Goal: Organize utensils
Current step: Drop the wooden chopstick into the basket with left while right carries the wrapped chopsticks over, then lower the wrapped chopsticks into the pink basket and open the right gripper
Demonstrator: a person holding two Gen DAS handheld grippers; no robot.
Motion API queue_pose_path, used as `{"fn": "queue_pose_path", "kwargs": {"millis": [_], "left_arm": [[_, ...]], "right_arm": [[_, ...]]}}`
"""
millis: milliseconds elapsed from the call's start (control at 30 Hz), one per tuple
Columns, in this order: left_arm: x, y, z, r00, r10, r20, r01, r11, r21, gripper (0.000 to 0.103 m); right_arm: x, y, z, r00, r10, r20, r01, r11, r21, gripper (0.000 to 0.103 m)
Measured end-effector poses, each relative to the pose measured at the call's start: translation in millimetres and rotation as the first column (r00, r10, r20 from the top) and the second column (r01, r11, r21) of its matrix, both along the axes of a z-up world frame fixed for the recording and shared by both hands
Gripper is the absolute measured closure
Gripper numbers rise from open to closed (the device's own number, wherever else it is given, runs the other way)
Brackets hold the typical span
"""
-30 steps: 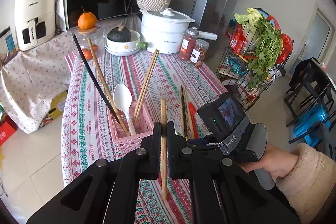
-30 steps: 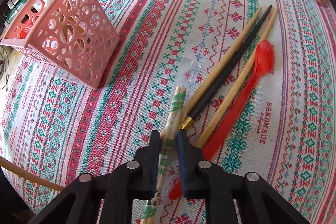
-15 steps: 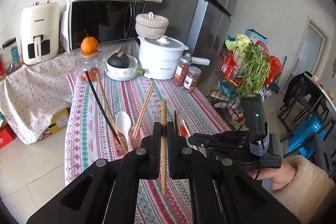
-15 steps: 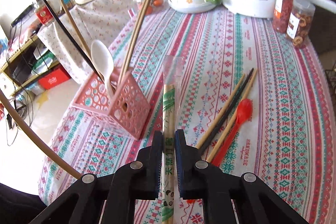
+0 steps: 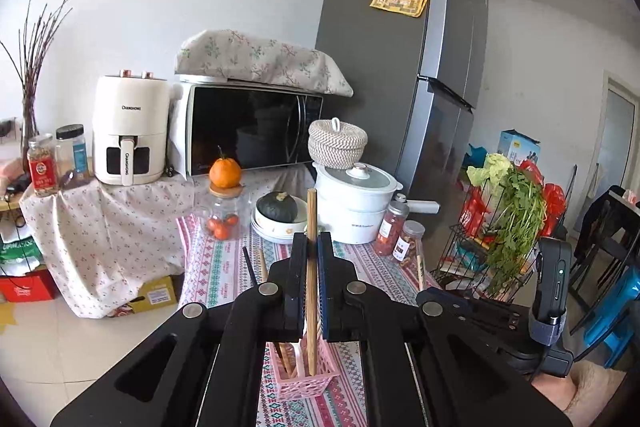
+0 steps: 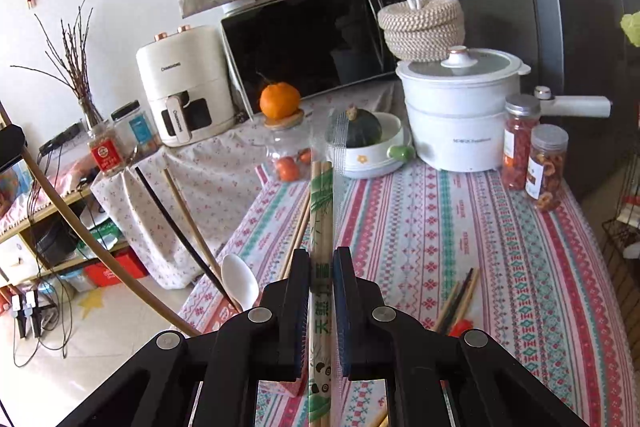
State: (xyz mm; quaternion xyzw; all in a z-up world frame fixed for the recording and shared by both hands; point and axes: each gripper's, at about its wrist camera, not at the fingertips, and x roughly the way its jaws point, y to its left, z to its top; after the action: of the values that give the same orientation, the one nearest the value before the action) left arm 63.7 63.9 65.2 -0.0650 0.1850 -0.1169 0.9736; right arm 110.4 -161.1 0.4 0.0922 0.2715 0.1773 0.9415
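Note:
My left gripper [image 5: 311, 241] is shut on a single wooden chopstick [image 5: 311, 215] held upright, its lower end hanging over the pink basket [image 5: 306, 385] that holds several chopsticks. My right gripper [image 6: 321, 255] is shut on a wrapped pair of chopsticks [image 6: 321, 211] in a clear and green sleeve, raised above the striped tablecloth [image 6: 500, 247]. In the right wrist view a white spoon [image 6: 240, 283], a black chopstick [image 6: 176, 227] and a wooden chopstick [image 6: 188, 219] stick up from the basket, which is mostly hidden by the gripper. Loose chopsticks [image 6: 460, 301] and a red spoon [image 6: 462, 327] lie on the cloth to the right.
At the table's far end stand a white pot [image 6: 460, 107], two spice jars [image 6: 520, 143], a bowl with a squash [image 6: 372, 143] and a glass jar topped by an orange [image 6: 280, 101]. Microwave [image 5: 248, 131] and air fryer [image 5: 130, 131] behind. A vegetable rack [image 5: 500, 227] stands right of the table.
Both grippers have risen and tipped up toward level with their chopsticks still held. The table has dropped low in both views, and the basket now sits under the left gripper.

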Motion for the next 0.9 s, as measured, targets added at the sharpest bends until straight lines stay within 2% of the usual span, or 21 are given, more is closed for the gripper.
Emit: {"fn": "queue_pose_path", "kwargs": {"millis": [200, 367, 567, 600, 633, 667, 700, 733, 800, 900], "left_arm": [[24.4, -5.4, -20.9, 0.999, 0.027, -0.017, -0.026, 0.998, 0.059, 0.098], [45.1, -11.1, -43.5, 0.997, 0.029, -0.074, -0.021, 0.995, 0.097, 0.098], [63.1, -1.5, -59.8, 0.984, 0.006, -0.176, 0.002, 0.999, 0.044, 0.094], [63.2, -0.1, -59.4, 0.982, 0.005, -0.187, 0.003, 0.999, 0.043, 0.085], [61.8, 1.6, -58.7, 0.982, 0.012, -0.19, -0.003, 0.999, 0.047, 0.069], [59.1, 3.5, -58.3, 0.982, 0.022, -0.189, -0.013, 0.999, 0.052, 0.059], [56.8, 6.5, -57.9, 0.982, 0.033, -0.188, -0.024, 0.998, 0.052, 0.043], [54.4, 9.8, -57.3, 0.981, 0.043, -0.19, -0.034, 0.998, 0.051, 0.039], [53.4, 16.0, -58.7, 0.973, 0.059, -0.225, -0.047, 0.997, 0.058, 0.038], [53.4, 25.8, -68.0, 0.949, 0.095, -0.301, -0.074, 0.994, 0.079, 0.032]], "right_arm": [[6.4, 13.7, 1.9, 0.999, -0.03, 0.043, 0.028, 0.999, 0.029, 0.093], [13.3, 27.9, 7.1, 0.994, -0.065, 0.09, 0.06, 0.997, 0.057, 0.093], [24.3, 47.0, 10.2, 0.986, -0.111, 0.127, 0.098, 0.99, 0.102, 0.093], [26.3, 50.7, 10.1, 0.984, -0.116, 0.136, 0.103, 0.99, 0.1, 0.093], [27.8, 54.2, 9.9, 0.982, -0.122, 0.144, 0.108, 0.989, 0.098, 0.093], [29.4, 57.2, 9.2, 0.98, -0.127, 0.15, 0.113, 0.989, 0.099, 0.093], [31.0, 59.6, 8.3, 0.979, -0.134, 0.155, 0.119, 0.988, 0.102, 0.093], [32.7, 61.5, 7.2, 0.977, -0.139, 0.159, 0.124, 0.987, 0.105, 0.093], [35.8, 65.6, 5.5, 0.974, -0.154, 0.169, 0.137, 0.985, 0.105, 0.093], [38.4, 71.5, 2.0, 0.962, -0.19, 0.198, 0.176, 0.98, 0.089, 0.092]]}}
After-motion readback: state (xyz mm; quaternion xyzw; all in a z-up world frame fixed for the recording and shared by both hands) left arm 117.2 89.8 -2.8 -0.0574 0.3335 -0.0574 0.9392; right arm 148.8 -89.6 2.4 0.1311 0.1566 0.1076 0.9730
